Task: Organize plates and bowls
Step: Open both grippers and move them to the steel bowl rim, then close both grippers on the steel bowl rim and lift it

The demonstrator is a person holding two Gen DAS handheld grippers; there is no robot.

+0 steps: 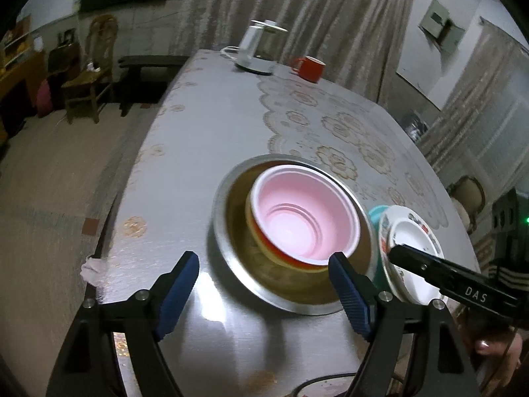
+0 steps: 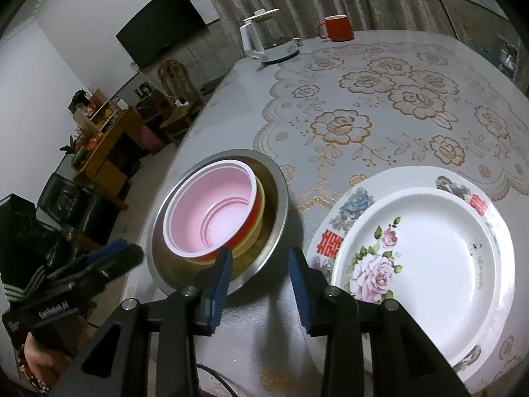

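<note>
A steel bowl (image 1: 228, 244) (image 2: 277, 192) stands near the table's front edge. Nested in it are a cream bowl (image 2: 259, 228) and a pink bowl (image 1: 307, 211) (image 2: 211, 208) with a red outside. To its right a white rose plate (image 2: 429, 248) (image 1: 410, 235) lies on a larger patterned plate (image 2: 344, 211), with something teal (image 1: 375, 215) beneath. My left gripper (image 1: 264, 259) is open just in front of the steel bowl, nothing between its fingers. My right gripper (image 2: 260, 254) is open between the bowl and the plates, pads touching neither.
A white kettle (image 1: 256, 49) (image 2: 267, 39) and a red mug (image 1: 310, 67) (image 2: 337, 28) stand at the table's far end. The table edge (image 1: 109, 218) drops to the floor on the left, with wooden chairs (image 1: 89, 79) beyond. A lace-patterned cloth (image 2: 380, 106) covers the middle.
</note>
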